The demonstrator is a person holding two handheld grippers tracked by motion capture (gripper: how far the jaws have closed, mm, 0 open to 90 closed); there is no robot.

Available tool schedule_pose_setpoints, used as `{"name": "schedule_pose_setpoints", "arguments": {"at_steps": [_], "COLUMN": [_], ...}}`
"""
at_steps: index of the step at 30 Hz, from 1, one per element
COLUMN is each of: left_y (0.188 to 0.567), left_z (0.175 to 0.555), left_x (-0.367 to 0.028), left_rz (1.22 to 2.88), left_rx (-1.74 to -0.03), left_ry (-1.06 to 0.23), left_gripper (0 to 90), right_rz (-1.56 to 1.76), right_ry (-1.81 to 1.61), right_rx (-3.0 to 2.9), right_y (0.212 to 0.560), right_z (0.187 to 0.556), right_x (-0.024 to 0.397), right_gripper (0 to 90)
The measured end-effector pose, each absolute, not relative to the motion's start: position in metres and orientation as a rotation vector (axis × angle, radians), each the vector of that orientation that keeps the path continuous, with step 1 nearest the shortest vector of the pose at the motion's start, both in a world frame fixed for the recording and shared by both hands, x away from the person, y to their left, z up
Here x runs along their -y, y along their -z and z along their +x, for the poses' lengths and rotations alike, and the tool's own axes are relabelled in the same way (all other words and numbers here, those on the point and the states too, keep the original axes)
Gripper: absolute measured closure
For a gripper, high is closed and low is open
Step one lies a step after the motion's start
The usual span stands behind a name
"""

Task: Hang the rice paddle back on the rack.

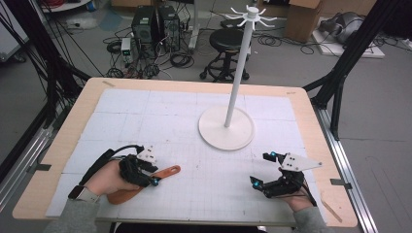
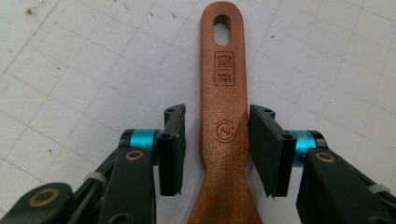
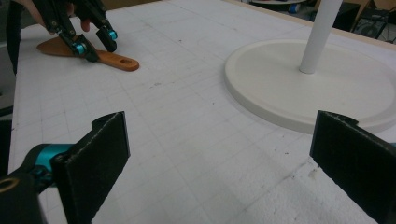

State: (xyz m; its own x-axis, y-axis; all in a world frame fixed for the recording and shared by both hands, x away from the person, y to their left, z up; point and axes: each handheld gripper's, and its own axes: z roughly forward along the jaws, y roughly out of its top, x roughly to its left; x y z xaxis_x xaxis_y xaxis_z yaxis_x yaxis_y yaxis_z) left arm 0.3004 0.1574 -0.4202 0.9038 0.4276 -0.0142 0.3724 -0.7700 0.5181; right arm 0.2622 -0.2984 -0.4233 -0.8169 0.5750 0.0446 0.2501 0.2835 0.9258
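A wooden spatula (image 1: 167,171) lies flat on the white gridded mat near the front left, its handle pointing right and ending in a hanging hole. My left gripper (image 1: 153,174) reaches down over the handle. In the left gripper view the handle (image 2: 224,84) runs up between the two black pads (image 2: 173,140), which stand close on either side; a thin gap shows on the left side. My right gripper (image 1: 261,168) rests at the front right, jaws wide apart with only bare mat between them (image 3: 224,135). Farther off, the right gripper view shows the spatula (image 3: 116,60) and the left gripper (image 3: 95,42).
A white stand with a round base (image 1: 226,127) and a tall pole (image 1: 238,73) topped by hooks rises at the table's middle back. Its base (image 3: 280,79) lies just ahead of the right gripper. The table's wooden rim (image 1: 63,141) borders the mat.
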Motion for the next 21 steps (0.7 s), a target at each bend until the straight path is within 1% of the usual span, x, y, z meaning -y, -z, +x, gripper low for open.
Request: {"name": "schedule_pose_setpoints", "arguments": {"at_steps": [6, 7, 9, 21], "left_y": [0.4174, 0.4169, 0.4162, 0.4161], "left_z": [0.3019, 0.3018, 0.3004, 0.2988], "left_x": [-0.1512, -0.1508, -0.1497, -0.1513], "left_rz": [2.591, 2.599, 2.606, 2.593], "left_rx": [-0.572, -0.562, -0.555, -0.562], "left_ry": [-0.134, -0.133, -0.128, -0.136], "left_gripper": [58.3, 59.2, 64.6, 65.1], "right_rz": [0.750, 0.753, 0.751, 0.748], "right_ry": [-1.545, -1.543, -1.542, -1.548], "right_rx": [-2.256, -2.256, -2.256, -2.252], "right_y": [0.4233, 0.4232, 0.4232, 0.4229], "right_z": [0.2624, 0.2622, 0.2621, 0.2619], "right_x": [0.2989, 0.2989, 0.2990, 0.2995], "right_gripper": [3.3, 3.3, 3.3, 3.3]}}
